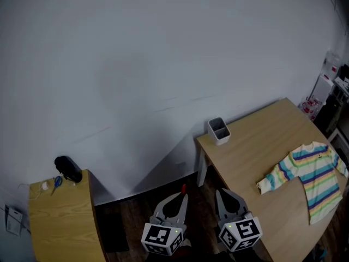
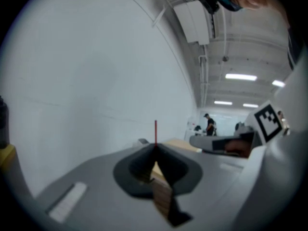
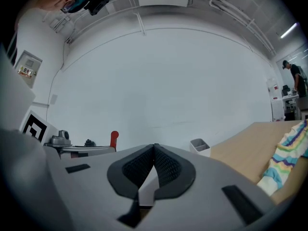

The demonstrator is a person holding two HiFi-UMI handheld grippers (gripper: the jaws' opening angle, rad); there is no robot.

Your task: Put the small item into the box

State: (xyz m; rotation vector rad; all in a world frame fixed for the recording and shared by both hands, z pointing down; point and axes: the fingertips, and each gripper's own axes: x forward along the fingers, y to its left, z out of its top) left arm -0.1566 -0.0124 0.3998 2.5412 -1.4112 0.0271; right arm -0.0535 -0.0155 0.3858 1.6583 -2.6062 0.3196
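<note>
1. At the bottom edge of the head view, the left gripper (image 1: 184, 194) and the right gripper (image 1: 220, 193) are being cut off by the frame, so only their front parts are showing.
2. The small red item (image 1: 184, 189) is poking out as a tip only. It is reading as a thin upright line in the left gripper view and as a wider, rounded end in the right gripper view. What it is cannot be made out.
3. On the small table (image 1: 60, 222) at the left, a black object (image 1: 68, 169) is sitting at the far edge, too dark to identify. Blue scissors (image 1: 56, 183) are lying just beside it, and the table's near end is running out of frame.
4. A striped shirt (image 1: 308, 173) is lying flat on the larger table (image 1: 251, 152), reaching toward the table's right side, where the frame is cropping the tabletop.
5. The left gripper is clamping its jaws together on the small red item, which is sticking up past the fingertips. The gripper is hovering over the dark floor (image 1: 136, 222) between the two tables.
6. The right gripper is holding its jaws pressed together with nothing between them. It is hanging just beside the left gripper, near the larger table's left edge.
7. The box (image 1: 218, 130) is standing upright on the far left corner of the larger table, its open top showing two compartments, well apart from the small red item.
</note>
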